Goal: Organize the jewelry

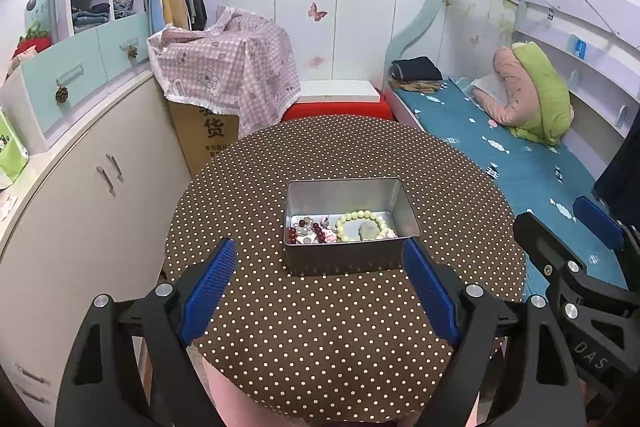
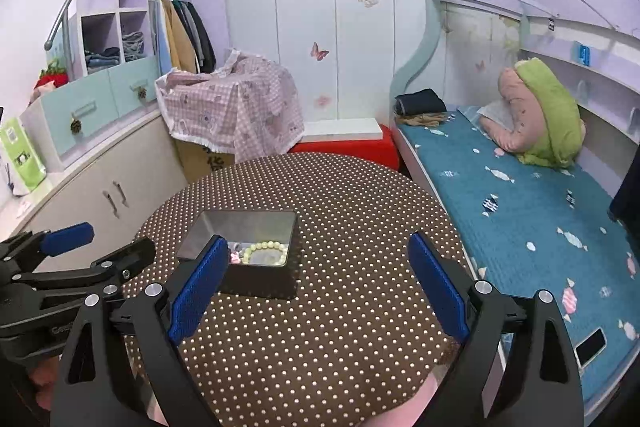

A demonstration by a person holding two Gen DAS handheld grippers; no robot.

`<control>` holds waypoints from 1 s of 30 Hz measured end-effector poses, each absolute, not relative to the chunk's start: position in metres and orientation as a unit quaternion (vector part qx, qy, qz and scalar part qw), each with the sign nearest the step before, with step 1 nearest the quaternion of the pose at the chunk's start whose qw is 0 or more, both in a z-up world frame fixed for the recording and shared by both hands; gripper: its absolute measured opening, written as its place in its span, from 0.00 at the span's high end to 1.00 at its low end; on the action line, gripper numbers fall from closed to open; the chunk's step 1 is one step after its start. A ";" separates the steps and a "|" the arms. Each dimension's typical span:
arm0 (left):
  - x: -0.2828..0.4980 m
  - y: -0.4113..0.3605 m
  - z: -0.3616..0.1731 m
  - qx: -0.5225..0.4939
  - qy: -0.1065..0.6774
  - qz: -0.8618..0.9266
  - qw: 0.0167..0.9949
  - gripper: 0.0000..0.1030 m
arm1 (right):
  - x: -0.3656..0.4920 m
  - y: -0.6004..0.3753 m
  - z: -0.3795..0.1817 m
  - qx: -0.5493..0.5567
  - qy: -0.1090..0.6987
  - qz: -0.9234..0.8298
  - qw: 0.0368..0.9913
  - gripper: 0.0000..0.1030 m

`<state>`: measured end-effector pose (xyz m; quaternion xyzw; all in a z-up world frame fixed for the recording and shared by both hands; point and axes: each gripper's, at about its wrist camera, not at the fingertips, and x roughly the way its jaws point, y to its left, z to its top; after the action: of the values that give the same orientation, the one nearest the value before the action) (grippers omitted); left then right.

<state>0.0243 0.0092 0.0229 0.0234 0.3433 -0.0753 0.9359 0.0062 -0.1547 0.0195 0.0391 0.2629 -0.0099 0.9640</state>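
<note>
An open silver tin [image 1: 348,263] [image 2: 256,281] stands near the middle of the round table with a brown dotted cloth [image 1: 320,327] [image 2: 340,307]. Inside lie a pale green bead bracelet [image 1: 362,225] [image 2: 266,249], a dark red bead bracelet [image 1: 306,231] and small pink charms [image 1: 329,235] [image 2: 235,258]. My left gripper [image 1: 320,259] hovers open just in front of the tin, nothing between its blue pads. My right gripper [image 2: 318,257] is open too, over bare cloth to the right of the tin, and holds nothing. Each view shows the other gripper at its edge.
A bed with a teal sheet [image 2: 540,227] runs along the table's right side. White cabinets [image 1: 80,211] stand on the left. A cardboard box under a pink checked cloth [image 1: 228,75] and a red stool [image 1: 340,111] sit behind the table.
</note>
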 end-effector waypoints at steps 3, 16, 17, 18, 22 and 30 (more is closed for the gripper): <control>0.023 0.009 0.024 0.024 0.344 -0.073 0.936 0.20 | 0.008 -0.156 0.019 0.040 0.267 -0.012 0.963 0.14; 0.022 0.007 0.026 0.029 0.341 -0.066 0.937 0.20 | 0.012 -0.157 0.016 0.039 0.272 -0.014 0.961 0.14; 0.021 0.006 0.026 0.029 0.341 -0.065 0.937 0.20 | 0.013 -0.158 0.015 0.040 0.273 -0.015 0.961 0.14; 0.021 0.006 0.026 0.031 0.340 -0.065 0.938 0.20 | 0.013 -0.158 0.015 0.040 0.273 -0.015 0.961 0.14; 0.020 0.005 0.027 0.031 0.342 -0.063 0.937 0.20 | 0.013 -0.158 0.013 0.040 0.275 -0.016 0.960 0.14; 0.020 0.005 0.026 0.031 0.342 -0.063 0.937 0.20 | 0.012 -0.158 0.010 0.042 0.276 -0.016 0.960 0.14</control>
<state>0.0195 0.0046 0.0256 0.0308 0.3424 -0.0632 0.9369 0.0118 -0.1578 0.0096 0.0417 0.2762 -0.0162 0.9601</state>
